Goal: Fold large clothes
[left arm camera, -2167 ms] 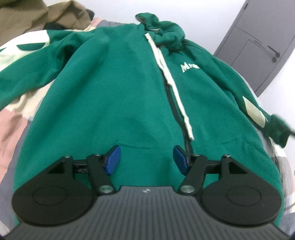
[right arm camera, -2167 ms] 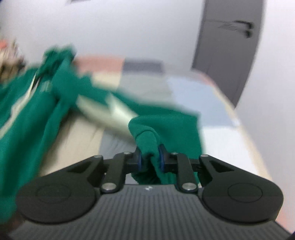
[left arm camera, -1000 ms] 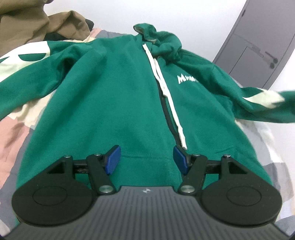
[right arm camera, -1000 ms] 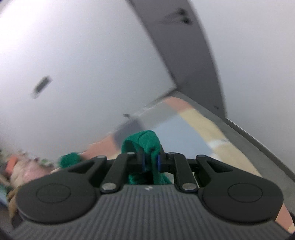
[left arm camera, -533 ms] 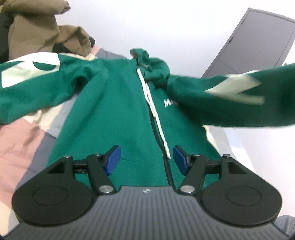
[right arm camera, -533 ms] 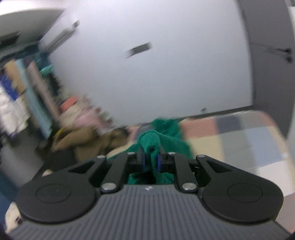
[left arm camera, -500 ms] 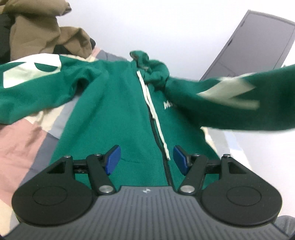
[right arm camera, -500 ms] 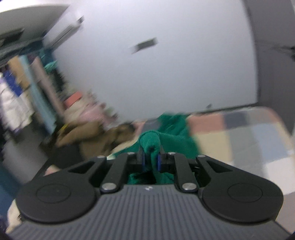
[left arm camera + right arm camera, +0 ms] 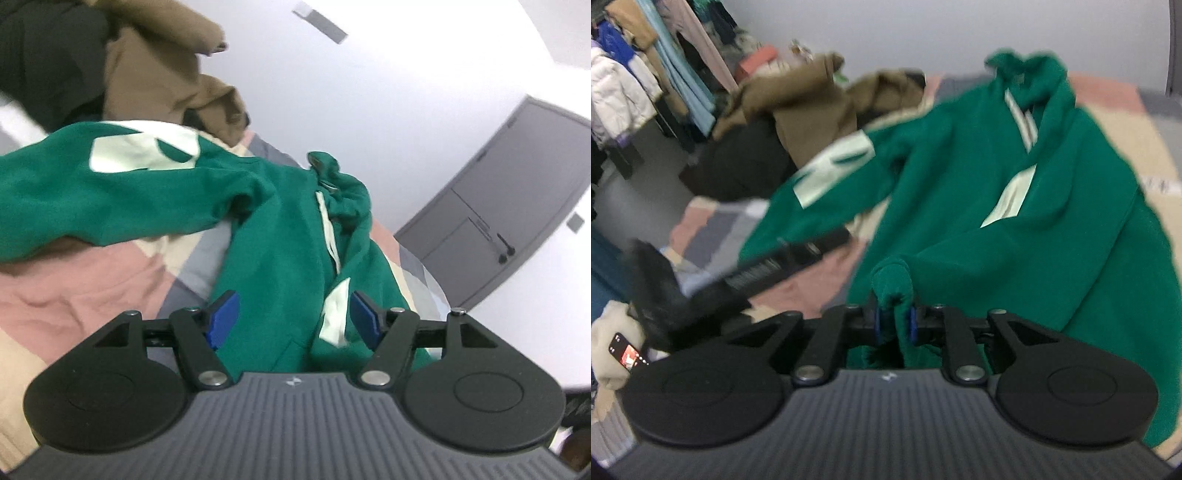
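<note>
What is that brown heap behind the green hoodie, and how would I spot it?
Start at the patchwork bed cover where the green hoodie lies spread. Past the hoodie's outstretched sleeve, near the head of the bed, sits a rumpled brown garment piled over something black. It is the only tan-brown item beside the green one.

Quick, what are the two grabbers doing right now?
Left hand-held gripper: open, holding nothing.
Right hand-held gripper: jaws opening, green sleeve cuff between them.
</note>
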A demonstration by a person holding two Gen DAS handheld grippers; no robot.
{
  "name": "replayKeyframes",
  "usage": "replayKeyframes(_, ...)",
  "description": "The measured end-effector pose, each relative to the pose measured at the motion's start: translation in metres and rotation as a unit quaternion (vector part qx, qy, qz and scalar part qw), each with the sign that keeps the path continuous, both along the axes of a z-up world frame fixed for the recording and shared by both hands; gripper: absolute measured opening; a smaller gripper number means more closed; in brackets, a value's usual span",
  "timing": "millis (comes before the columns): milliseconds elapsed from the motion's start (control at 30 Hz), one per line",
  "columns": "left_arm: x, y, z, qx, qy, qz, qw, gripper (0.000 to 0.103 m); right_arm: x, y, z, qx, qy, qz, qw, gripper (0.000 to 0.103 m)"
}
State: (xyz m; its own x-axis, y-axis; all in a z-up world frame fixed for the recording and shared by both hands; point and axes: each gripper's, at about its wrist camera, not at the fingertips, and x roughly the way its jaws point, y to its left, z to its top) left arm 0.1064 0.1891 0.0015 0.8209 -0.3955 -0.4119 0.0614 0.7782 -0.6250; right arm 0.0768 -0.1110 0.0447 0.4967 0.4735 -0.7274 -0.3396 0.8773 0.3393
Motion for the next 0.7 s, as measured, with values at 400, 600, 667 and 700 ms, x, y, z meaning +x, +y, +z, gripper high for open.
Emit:
replayKeyframes(400, 0.013, -0.027, -0.003, 0.018, -0.004, -0.027, 0.9995, 0.072, 0.061, -0.089, -0.021, 0.078, 0.016, -0.070, 0.994, 0.072)
replayKeyframes(600, 0.029, -0.052, -0.012, 0.045, 0.001, -0.043, 0.9981, 0.072, 0.148, -0.179, -0.075, 0.096, 0.036, -0.197, 0.975, 0.072)
replayKeyframes(667, 0.036, -0.057, -0.017, 0.046, 0.005, -0.041, 0.9981, 0.072, 0.168, -0.202, -0.098, 0.099, 0.058, -0.238, 0.965, 0.073)
replayKeyframes(700, 0.040, -0.059, -0.019, 0.045, 0.009, -0.040, 0.9982, 0.072, 0.176, -0.211, -0.108, 0.095, 0.062, -0.252, 0.961, 0.073)
